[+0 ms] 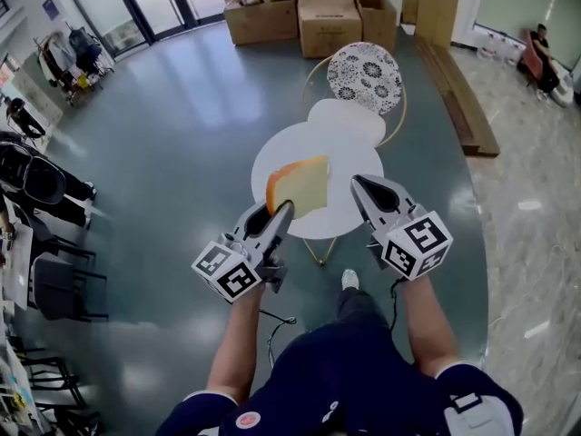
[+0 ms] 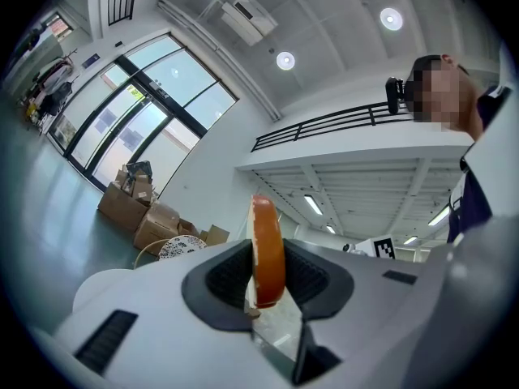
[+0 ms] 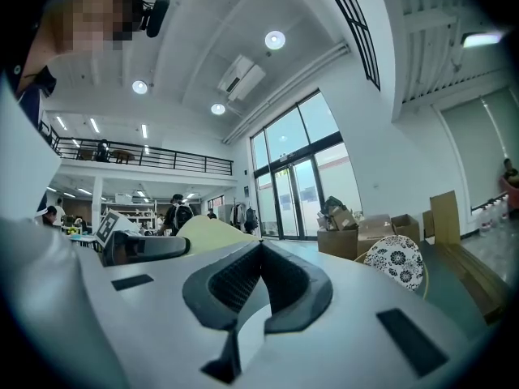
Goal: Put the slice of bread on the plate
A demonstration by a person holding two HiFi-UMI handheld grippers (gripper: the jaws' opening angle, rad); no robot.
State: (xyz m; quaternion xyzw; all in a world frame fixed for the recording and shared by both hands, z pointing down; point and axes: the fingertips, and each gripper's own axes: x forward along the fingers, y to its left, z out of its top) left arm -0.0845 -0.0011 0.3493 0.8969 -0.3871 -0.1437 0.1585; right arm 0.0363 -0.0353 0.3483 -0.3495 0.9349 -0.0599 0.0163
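My left gripper (image 1: 283, 209) is shut on a slice of bread (image 1: 298, 186) with an orange crust, held upright by its lower edge above the round white table (image 1: 340, 218). In the left gripper view the bread (image 2: 268, 254) stands edge-on between the dark pads. To its right my right gripper (image 1: 357, 182) is shut and holds nothing; its tips (image 3: 261, 247) meet. From the right gripper view, the bread (image 3: 212, 233) is a pale shape at the left. A round black-and-white patterned plate (image 1: 364, 77) rests on a gold wire stand beyond the table. A smaller white round top (image 1: 347, 122) lies between the two.
Cardboard boxes (image 1: 309, 12) are stacked at the far side of the grey floor. A long wooden bench (image 1: 458, 98) runs along the right. Dark chairs (image 1: 45, 271) line the left edge. A person sits at the far right (image 1: 543, 57).
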